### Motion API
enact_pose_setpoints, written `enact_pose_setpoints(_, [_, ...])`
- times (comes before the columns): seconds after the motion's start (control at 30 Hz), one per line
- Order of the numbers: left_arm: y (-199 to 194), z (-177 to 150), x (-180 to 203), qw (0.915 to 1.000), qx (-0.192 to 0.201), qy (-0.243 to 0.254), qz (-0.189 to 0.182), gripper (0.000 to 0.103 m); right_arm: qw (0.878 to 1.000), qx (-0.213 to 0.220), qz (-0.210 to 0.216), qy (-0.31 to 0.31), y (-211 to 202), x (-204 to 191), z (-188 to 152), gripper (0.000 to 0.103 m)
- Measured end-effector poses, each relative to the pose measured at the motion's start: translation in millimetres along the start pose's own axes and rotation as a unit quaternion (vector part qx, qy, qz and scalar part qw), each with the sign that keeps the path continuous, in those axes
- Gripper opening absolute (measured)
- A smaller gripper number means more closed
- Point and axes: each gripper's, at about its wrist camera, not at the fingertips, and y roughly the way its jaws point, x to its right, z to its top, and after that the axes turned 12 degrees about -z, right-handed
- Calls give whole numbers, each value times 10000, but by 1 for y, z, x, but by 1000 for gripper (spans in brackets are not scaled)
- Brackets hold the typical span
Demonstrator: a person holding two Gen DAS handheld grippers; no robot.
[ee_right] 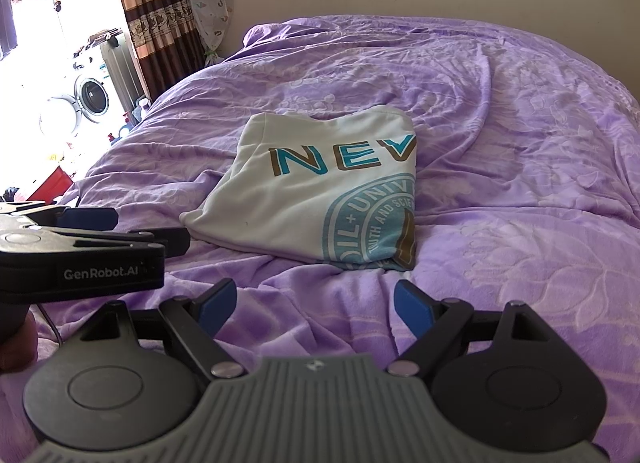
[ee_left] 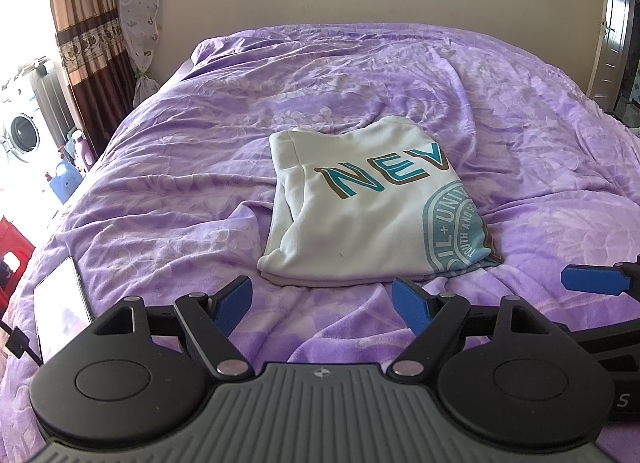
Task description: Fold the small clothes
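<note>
A white T-shirt with teal "NEV" lettering and a round teal emblem lies folded into a compact rectangle on the purple bedspread. It also shows in the right wrist view. My left gripper is open and empty, just short of the shirt's near edge. My right gripper is open and empty, also just short of the near edge. The left gripper shows from the side in the right wrist view. One blue finger of the right gripper shows at the right of the left wrist view.
A phone with a cable lies on the bed at the near left. Curtains and a washing machine stand beyond the bed's left edge. A wall runs behind the bed. A door is at the far right.
</note>
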Motion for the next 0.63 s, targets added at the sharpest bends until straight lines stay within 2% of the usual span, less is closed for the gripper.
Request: enact_pose_setpoints(0.63, [-4, 1, 0, 9999, 73, 90, -60, 93, 10000, -7, 11, -9, -1, -4, -5, 82])
